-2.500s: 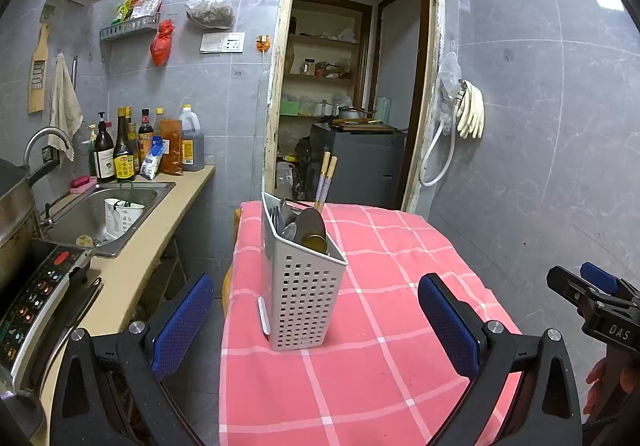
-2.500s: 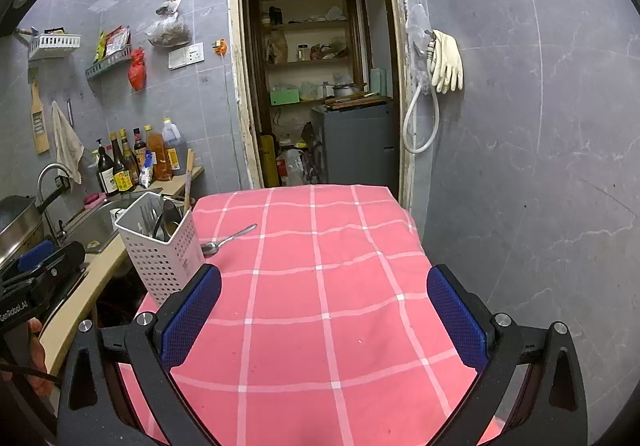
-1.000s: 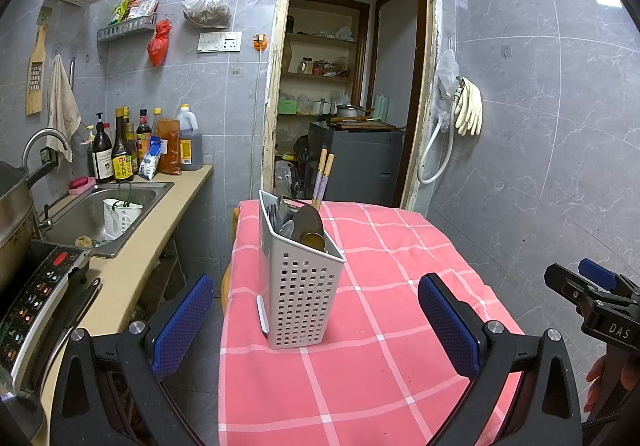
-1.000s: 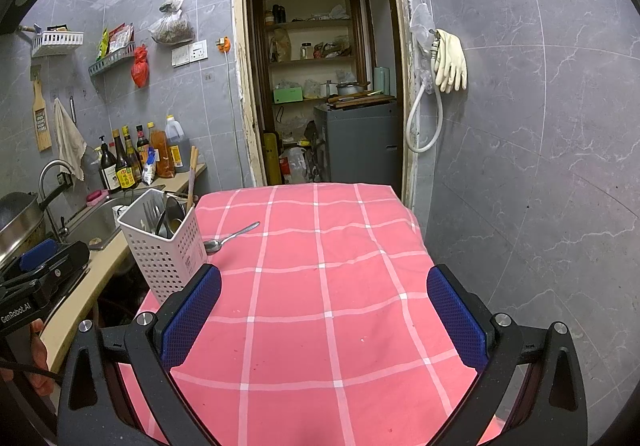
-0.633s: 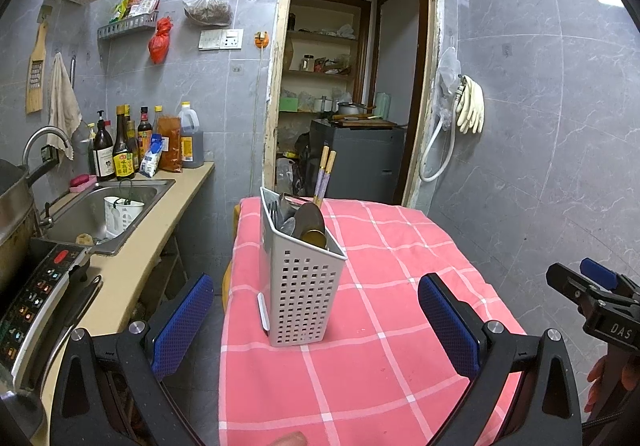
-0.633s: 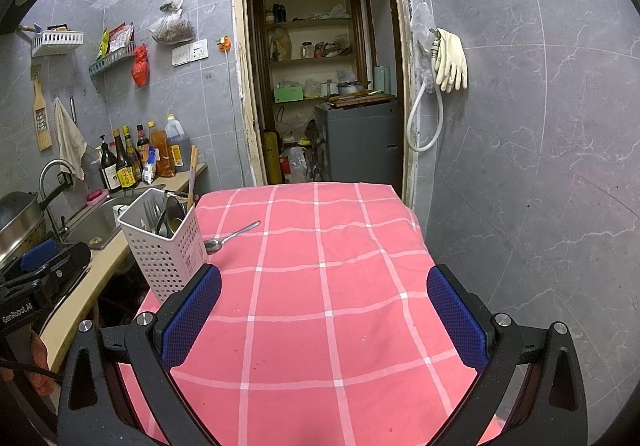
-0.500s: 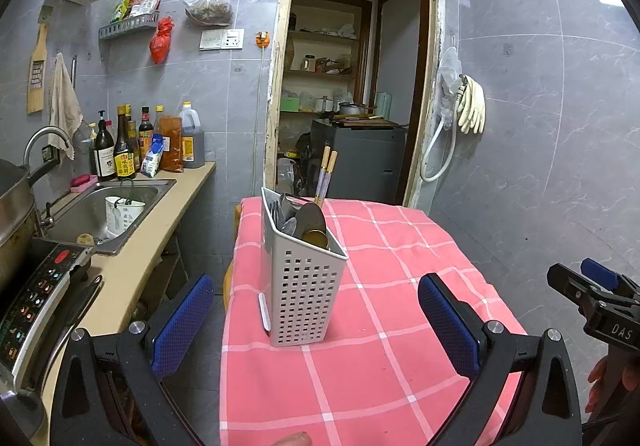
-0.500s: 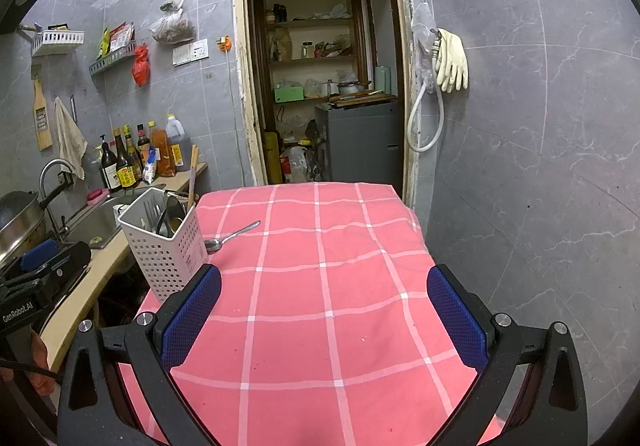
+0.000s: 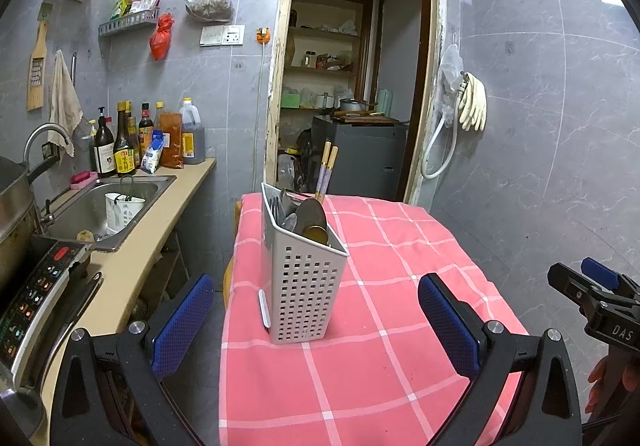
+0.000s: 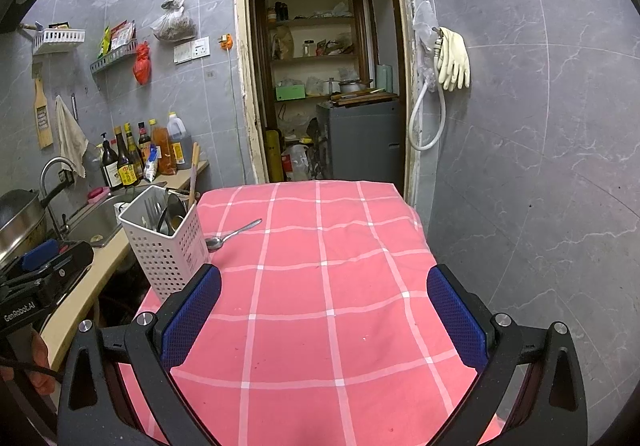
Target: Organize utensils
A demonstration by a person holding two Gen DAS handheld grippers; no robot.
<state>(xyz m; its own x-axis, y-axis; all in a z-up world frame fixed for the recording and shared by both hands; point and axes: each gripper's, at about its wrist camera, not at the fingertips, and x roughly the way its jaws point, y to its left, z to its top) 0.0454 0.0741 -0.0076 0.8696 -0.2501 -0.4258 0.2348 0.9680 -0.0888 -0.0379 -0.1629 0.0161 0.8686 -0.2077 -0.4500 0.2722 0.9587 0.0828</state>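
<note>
A white perforated utensil holder stands on the left side of the table with the pink checked cloth. It holds spoons, a fork and two wooden-handled chopsticks. One metal spoon lies flat on the cloth just right of the holder; the left wrist view hides it behind the holder. My left gripper is open, its blue pads either side of the holder's base and short of it. My right gripper is open over bare cloth, nothing between its fingers.
A counter with a sink, bottles and a cooker panel runs along the left. A grey tiled wall stands close on the right. An open doorway lies behind the table.
Both views have shifted only slightly; the holder and the spoon stay where they were. Both grippers remain open.
</note>
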